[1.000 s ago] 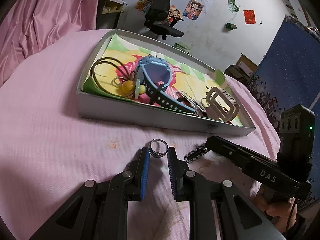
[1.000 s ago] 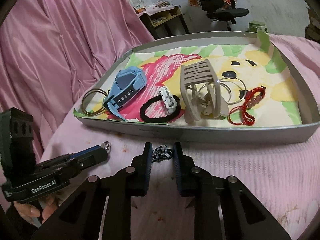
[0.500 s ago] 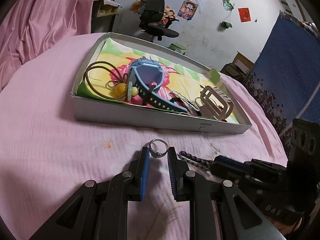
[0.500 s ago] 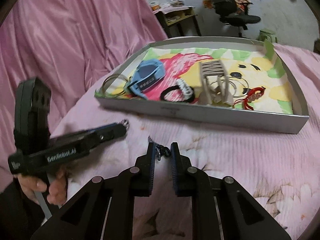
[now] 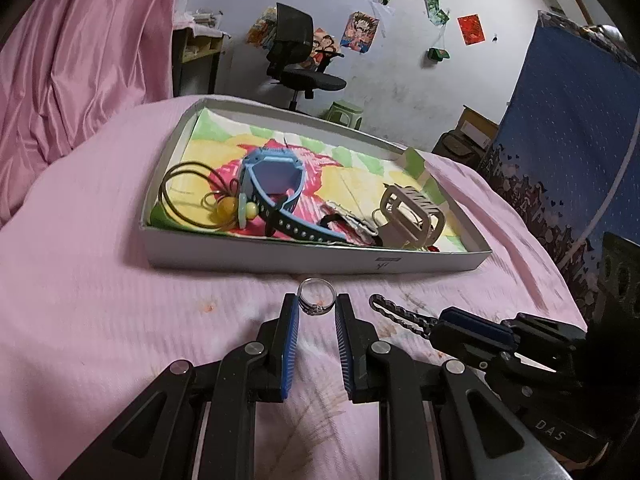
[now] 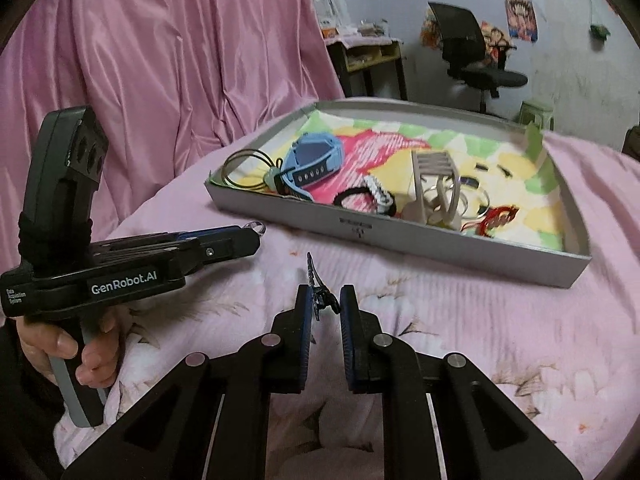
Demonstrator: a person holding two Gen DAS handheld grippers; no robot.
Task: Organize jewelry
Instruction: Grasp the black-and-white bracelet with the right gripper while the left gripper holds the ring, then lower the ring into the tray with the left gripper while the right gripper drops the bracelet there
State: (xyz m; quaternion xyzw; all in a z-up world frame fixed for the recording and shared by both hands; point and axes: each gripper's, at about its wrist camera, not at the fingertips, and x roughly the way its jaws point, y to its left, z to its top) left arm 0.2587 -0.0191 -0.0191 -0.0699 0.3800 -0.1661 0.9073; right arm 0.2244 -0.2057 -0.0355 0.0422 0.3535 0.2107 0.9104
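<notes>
A bed with a pink cover [image 5: 80,280] fills the foreground; behind it hang pink curtains, and an office chair [image 5: 298,64] stands against a wall dotted with posters. A shallow grey box [image 5: 304,258] lies on the bed just past both grippers.

The left gripper [image 5: 317,314] grips a silver ring [image 5: 316,296] at the very tips of its fingers, with the ring held upright just short of the box's near wall. The right gripper [image 6: 325,306] has just been closing its fingers on a dark chain [image 6: 318,290], which is caught between them; in the left view one loose end pokes out sideways, clear of the cover.

Both holds look thin. The ring sits only at the pad tips, so a jolt or a small easing of the squeeze could let it flip out and roll across the soft cover. The chain is slack and pinched at one spot; its free end could snag on the box wall when it is carried over, or slide through the pads. The two grippers are also close together and could bump.

The box, lined with a bright printed sheet, already holds a blue watch [image 5: 276,192], thin wire bangles [image 5: 188,196] with yellow beads, a black hair tie [image 6: 362,200] with a white trim, a beige hair claw [image 6: 436,188], some thin silver hoops and a red cord bracelet [image 6: 494,220].
</notes>
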